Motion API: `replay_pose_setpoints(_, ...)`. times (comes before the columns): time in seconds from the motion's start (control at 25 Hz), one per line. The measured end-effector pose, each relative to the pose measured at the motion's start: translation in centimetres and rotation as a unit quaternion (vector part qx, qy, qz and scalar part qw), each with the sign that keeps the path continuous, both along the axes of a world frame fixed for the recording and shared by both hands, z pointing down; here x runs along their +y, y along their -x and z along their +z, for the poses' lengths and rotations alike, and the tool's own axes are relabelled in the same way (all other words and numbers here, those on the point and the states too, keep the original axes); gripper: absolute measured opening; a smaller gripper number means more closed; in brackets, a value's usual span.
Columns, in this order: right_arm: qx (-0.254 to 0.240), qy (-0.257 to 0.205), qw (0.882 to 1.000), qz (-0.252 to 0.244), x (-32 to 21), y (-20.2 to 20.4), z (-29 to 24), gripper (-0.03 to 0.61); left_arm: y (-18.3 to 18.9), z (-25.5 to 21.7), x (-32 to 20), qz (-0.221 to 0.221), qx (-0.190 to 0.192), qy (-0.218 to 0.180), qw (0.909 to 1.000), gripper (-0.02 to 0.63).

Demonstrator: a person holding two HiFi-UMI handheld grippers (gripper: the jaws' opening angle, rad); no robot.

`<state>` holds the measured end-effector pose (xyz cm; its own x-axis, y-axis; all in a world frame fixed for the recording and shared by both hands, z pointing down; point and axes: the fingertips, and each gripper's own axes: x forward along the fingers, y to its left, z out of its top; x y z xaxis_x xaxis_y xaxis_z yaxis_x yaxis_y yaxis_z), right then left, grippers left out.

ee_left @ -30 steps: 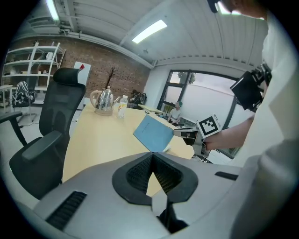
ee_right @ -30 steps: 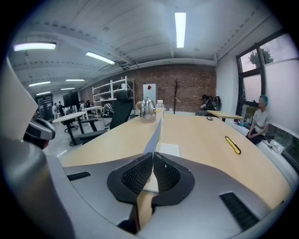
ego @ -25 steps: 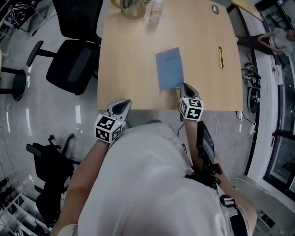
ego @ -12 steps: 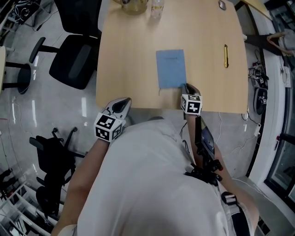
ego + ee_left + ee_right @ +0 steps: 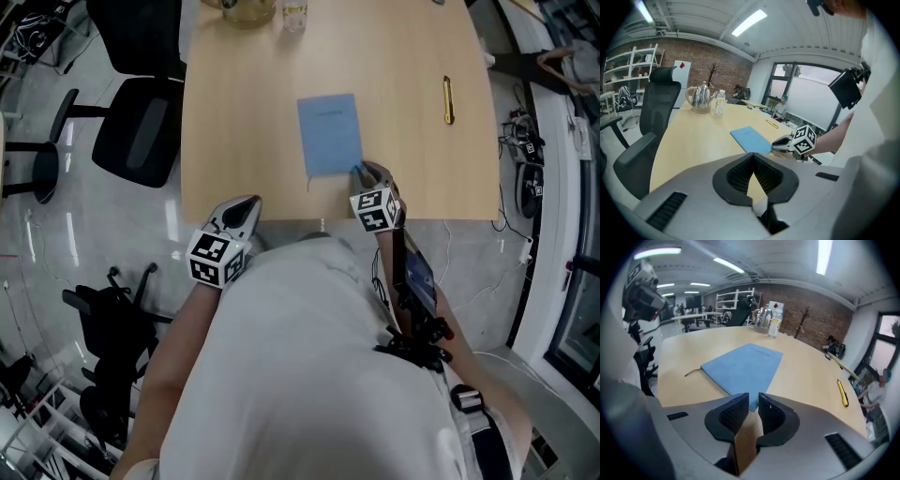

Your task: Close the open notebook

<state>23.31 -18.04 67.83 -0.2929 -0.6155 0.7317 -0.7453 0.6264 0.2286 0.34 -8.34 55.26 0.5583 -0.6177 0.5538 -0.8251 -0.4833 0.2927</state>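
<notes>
A blue notebook (image 5: 330, 134) (image 5: 743, 365) (image 5: 750, 139) lies flat and closed on the wooden table (image 5: 234, 112), with a thin ribbon (image 5: 693, 372) trailing from its near edge. My right gripper (image 5: 364, 172) (image 5: 753, 401) hovers at the notebook's near right corner. Its jaws stand a narrow gap apart, the corner shows just past the tips, and nothing is held. My left gripper (image 5: 249, 203) (image 5: 753, 157) hangs at the table's near edge, left of the notebook, with its jaw tips touching and empty.
A yellow pen (image 5: 448, 99) (image 5: 842, 393) lies to the right of the notebook. A metal kettle (image 5: 700, 97) and a small bottle (image 5: 719, 102) stand at the table's far end. A black office chair (image 5: 141, 131) is at the table's left side.
My right gripper has moved forward and a little left, up to the notebook's near right corner. The left gripper stays at the table edge.
</notes>
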Motion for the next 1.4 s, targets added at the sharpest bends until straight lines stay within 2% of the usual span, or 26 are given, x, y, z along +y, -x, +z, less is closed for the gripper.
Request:
replay_pose_setpoints(0.12, 0.011, 0.006, 0.999, -0.035, 0.4, 0.8, 0.5, 0.026, -0.9, -0.1, -0.6, 0.003, 0.000, -0.002, 1.0000, 0.005)
replay_pose_setpoints(0.32, -0.073, 0.062, 0.995, 0.018, 0.3, 0.4, 0.7, 0.024, -2.1, -0.1, -1.0, 0.002, 0.003, -0.008, 1.0000, 0.005)
replay_pose_setpoints(0.52, -0.083, 0.088, 0.993, 0.005, 0.1, 1.3, 0.7, 0.025, -2.1, -0.2, -1.2, -0.004, 0.007, -0.016, 0.9998, 0.005)
replay_pose_setpoints(0.8, -0.152, 0.035, 0.988, -0.008, -1.4, 2.5, -4.2, 0.018, -2.1, -1.1, -3.1, -0.015, 0.012, -0.036, 0.9992, 0.005)
replay_pose_setpoints(0.96, -0.236, 0.026, 0.971, -0.008, -1.8, 3.5, -7.5, 0.017, -2.5, -1.6, -4.2, -0.014, 0.013, -0.047, 0.9987, 0.006)
replay_pose_setpoints(1.04, -0.263, 0.021, 0.964, -0.017, -1.4, 3.9, -9.1, 0.017, -2.8, -1.8, -4.5, -0.011, 0.015, -0.050, 0.9986, 0.005)
replay_pose_setpoints(1.24, -0.292, 0.005, 0.955, -0.049, 0.0, 4.9, -11.8, 0.017, -3.4, -1.3, -4.5, -0.003, 0.013, -0.050, 0.9986, 0.006)
replay_pose_setpoints(1.4, -0.311, 0.003, 0.949, -0.053, 0.8, 5.2, -12.6, 0.017, -3.8, -1.0, -4.5, 0.005, 0.013, -0.050, 0.9987, 0.005)
